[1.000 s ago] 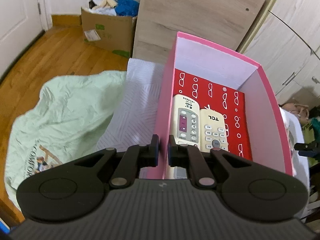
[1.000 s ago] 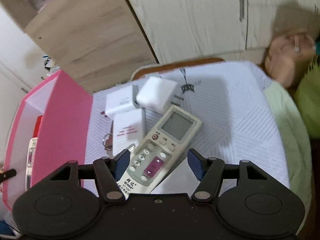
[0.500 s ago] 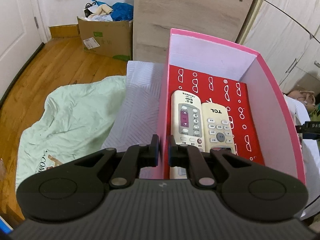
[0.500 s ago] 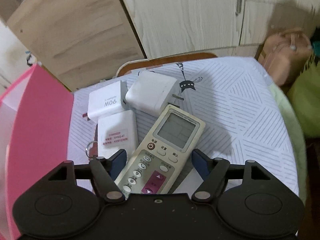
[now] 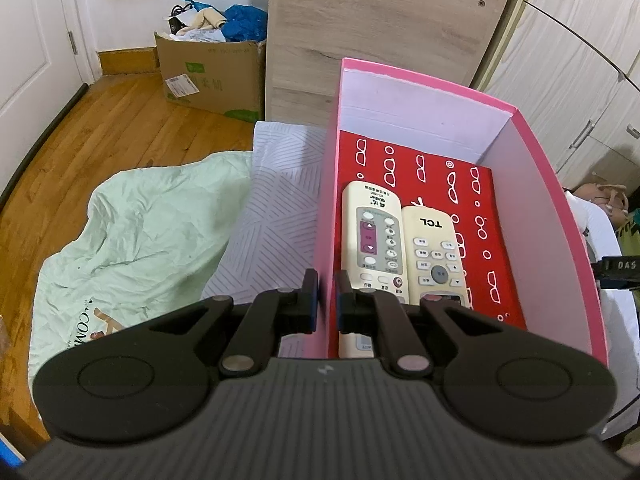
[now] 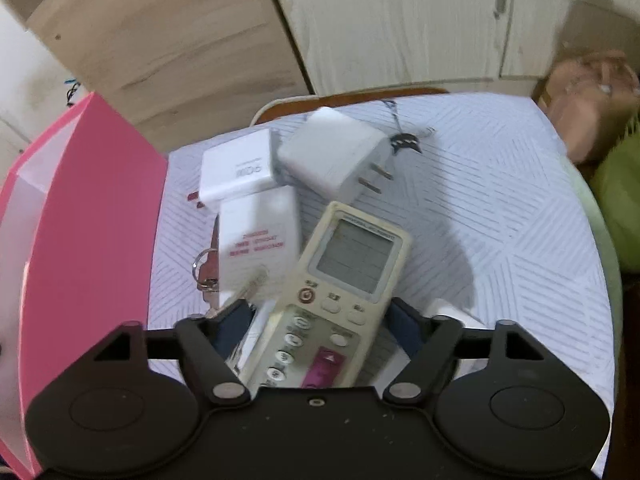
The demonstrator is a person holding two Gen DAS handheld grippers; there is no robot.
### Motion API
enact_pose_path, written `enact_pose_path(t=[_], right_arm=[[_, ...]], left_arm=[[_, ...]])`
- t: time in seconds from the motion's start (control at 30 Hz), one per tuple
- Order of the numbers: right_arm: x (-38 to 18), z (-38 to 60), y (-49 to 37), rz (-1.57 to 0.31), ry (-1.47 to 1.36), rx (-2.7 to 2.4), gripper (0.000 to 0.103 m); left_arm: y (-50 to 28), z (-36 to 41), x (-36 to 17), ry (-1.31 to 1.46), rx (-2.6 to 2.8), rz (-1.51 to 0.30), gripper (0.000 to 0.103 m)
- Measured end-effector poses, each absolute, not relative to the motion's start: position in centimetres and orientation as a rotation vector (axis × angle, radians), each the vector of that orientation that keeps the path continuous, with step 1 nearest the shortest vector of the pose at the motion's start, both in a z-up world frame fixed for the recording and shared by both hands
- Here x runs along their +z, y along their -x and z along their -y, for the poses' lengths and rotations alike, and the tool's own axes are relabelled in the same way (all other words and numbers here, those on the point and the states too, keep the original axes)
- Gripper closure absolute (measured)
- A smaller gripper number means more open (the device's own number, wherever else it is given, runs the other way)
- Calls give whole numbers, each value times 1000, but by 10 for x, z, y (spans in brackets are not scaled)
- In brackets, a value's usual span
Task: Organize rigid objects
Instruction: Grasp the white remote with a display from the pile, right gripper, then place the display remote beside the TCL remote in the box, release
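My left gripper (image 5: 326, 300) is shut on the left wall of the pink box (image 5: 326, 208). Two cream remotes lie side by side on its red floor, one with a purple panel (image 5: 374, 236) and a TCL one (image 5: 434, 256). In the right wrist view my right gripper (image 6: 320, 326) is open, its fingers either side of a third cream remote (image 6: 340, 280) with a screen, lying on the striped white cloth (image 6: 500, 240). Beyond it lie three white chargers (image 6: 240, 168) (image 6: 336, 156) (image 6: 258, 236) and keys (image 6: 206, 272). The pink box (image 6: 88, 216) stands at the left.
A pale green sheet (image 5: 140, 232) drapes left of the box over a wooden floor. A cardboard box (image 5: 212, 72) and a wood panel (image 5: 380, 28) stand behind. White cabinets (image 6: 420, 20) and a brown bag (image 6: 588, 96) are at the right.
My right gripper has moved forward and down over the screen remote, which now lies deeper between the fingers. My left gripper keeps its hold on the box wall; the view has tilted slightly.
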State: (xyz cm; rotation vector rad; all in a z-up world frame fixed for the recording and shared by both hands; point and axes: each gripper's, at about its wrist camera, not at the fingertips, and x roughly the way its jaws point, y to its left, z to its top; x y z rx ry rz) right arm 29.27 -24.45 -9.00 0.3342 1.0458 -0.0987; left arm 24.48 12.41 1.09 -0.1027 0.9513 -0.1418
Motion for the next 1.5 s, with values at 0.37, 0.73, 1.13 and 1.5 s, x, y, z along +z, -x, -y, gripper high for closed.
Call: enact_pose_path(t=[0.37, 0.73, 1.13, 1.5], right_arm=[[-80, 256, -276, -1021, -421, -84, 41], [-45, 253, -260, -898, -418, -49, 44], [12, 226, -233, -630, -341, 76, 45], [49, 153, -213, -524, -268, 424, 45]], left_arm=[[-242, -122, 13, 99, -125, -936, 95], [-243, -121, 14, 100, -116, -934, 97], [-250, -132, 12, 184, -128, -951, 97], [-250, -137, 10, 223, -138, -966, 96]])
